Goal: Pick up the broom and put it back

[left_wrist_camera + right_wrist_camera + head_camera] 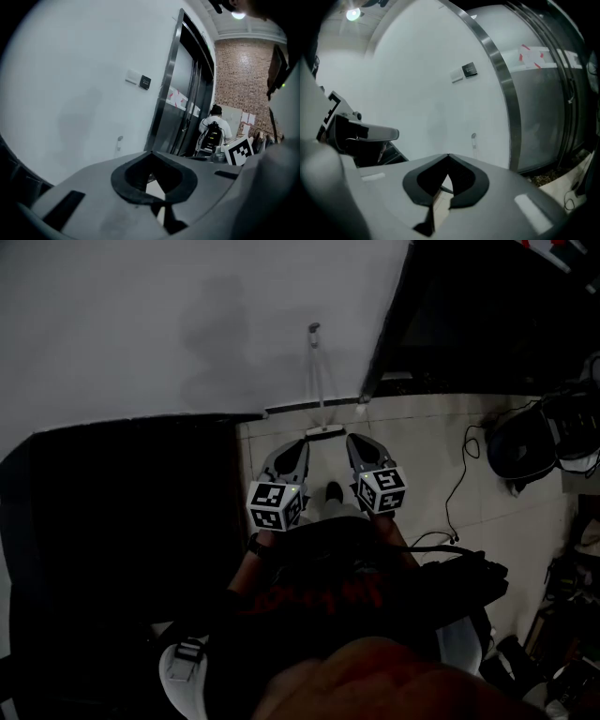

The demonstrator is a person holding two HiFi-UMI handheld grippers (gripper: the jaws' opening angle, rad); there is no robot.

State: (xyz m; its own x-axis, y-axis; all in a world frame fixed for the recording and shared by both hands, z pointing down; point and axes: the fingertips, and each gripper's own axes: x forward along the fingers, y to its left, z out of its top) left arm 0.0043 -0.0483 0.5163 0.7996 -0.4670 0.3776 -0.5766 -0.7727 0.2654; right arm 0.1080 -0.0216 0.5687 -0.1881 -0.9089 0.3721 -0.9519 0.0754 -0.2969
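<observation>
A thin, light-handled broom (319, 381) stands upright against the white wall, its head (323, 431) on the tiled floor. My left gripper (298, 442) and right gripper (357, 440) hover side by side just short of the broom head, one on each side of it, both pointing at the wall. Each is shut with nothing between its tips. In the left gripper view the tips (151, 153) meet, and the broom's handle top (119, 139) shows beyond them. The right gripper view shows closed tips (448, 155) and the handle top (473, 137) against the wall.
Dark furniture (131, 512) fills the left side. A metal-framed dark door (469, 306) stands right of the broom. Cables and bags (525, 442) lie on the floor at the right. A person with a backpack (213, 129) stands far off before a brick wall.
</observation>
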